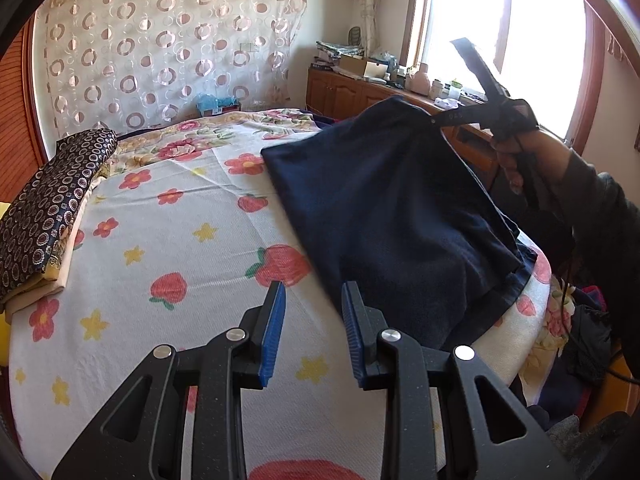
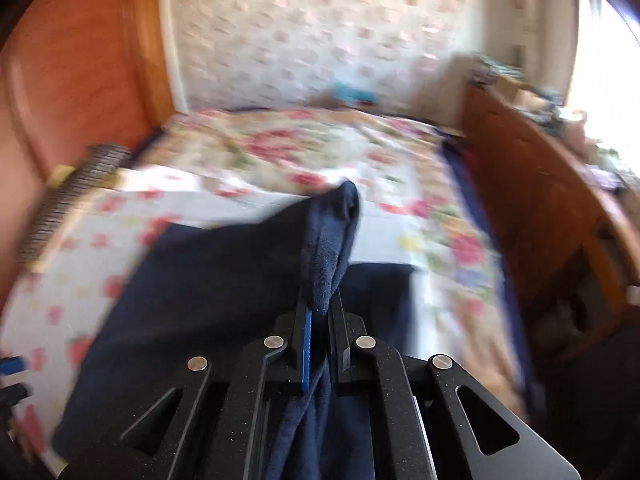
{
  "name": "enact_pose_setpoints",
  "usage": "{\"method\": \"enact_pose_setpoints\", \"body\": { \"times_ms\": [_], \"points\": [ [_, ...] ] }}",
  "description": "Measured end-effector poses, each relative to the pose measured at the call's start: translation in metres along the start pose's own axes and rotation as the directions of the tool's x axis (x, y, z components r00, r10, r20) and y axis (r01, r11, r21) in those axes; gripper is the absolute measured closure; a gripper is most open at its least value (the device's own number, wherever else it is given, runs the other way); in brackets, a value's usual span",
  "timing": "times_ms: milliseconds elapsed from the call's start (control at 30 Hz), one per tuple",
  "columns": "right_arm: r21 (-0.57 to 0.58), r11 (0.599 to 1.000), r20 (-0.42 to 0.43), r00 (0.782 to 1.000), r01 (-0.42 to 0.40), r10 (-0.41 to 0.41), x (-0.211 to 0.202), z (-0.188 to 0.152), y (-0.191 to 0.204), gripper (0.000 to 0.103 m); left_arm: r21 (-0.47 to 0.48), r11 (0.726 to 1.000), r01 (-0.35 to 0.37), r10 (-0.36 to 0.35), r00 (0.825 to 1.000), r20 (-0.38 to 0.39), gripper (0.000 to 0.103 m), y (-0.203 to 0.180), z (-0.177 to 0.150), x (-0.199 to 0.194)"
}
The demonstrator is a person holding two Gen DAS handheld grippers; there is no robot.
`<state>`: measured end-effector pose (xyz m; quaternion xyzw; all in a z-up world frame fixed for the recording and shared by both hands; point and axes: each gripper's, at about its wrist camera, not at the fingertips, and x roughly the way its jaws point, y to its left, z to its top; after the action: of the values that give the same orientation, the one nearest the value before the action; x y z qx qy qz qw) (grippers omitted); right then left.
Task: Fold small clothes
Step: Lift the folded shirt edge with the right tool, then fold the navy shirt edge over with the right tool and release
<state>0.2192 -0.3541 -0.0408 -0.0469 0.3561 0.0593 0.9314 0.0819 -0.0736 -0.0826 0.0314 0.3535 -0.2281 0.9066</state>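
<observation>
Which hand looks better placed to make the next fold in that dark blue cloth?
Probably the right. The right gripper is shut on a corner of the dark blue cloth, lifting it off the bed. The left gripper hangs open and empty beside it.

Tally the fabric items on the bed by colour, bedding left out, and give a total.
Navy blue: 1, the garment, one corner lifted by the right gripper, the rest lying on the bed sheet.
Dark with small ring print: 1, the folded cloth at the bed's left edge.
Total: 2
</observation>
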Motion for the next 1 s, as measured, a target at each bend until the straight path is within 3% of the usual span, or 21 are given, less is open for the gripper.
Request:
{"method": "enact_pose_setpoints", "body": {
  "times_ms": [167, 300, 433, 667, 833, 1000],
  "points": [
    [0.002, 0.999, -0.05, 0.998, 0.039, -0.038, 0.017, -0.013, -0.012, 0.096, 0.001, 1.0, 0.018, -0.018, 1.0, 0.003, 0.073, -0.005, -0.001, 0.001],
    [-0.008, 0.999, -0.034, 0.998, 0.048, -0.049, 0.011, -0.019, -0.009, 0.087, 0.011, 1.0, 0.014, -0.014, 1.0, 0.003, 0.073, -0.008, -0.002, 0.0],
    [-0.001, 1.0, 0.007, 1.0, 0.018, -0.018, -0.026, -0.04, 0.01, 0.072, 0.009, 1.0, 0.018, -0.018, 1.0, 0.004, 0.073, -0.011, -0.003, 0.001],
    [-0.021, 0.997, 0.055, 0.995, -0.077, 0.078, -0.077, -0.107, 0.042, 0.072, 0.018, 1.0, 0.025, -0.025, 1.0, -0.008, 0.073, -0.02, -0.005, 0.007],
    [-0.049, 0.995, 0.022, 0.995, -0.091, 0.093, -0.092, -0.153, 0.051, 0.072, 0.033, 0.999, 0.033, -0.033, 0.999, -0.012, 0.073, -0.026, -0.006, 0.007],
    [-0.031, 0.996, -0.007, 0.997, -0.08, 0.08, -0.094, -0.173, 0.045, 0.072, 0.059, 0.998, 0.037, -0.036, 0.999, -0.01, 0.073, -0.031, 0.0, 0.0]
  ]
}}
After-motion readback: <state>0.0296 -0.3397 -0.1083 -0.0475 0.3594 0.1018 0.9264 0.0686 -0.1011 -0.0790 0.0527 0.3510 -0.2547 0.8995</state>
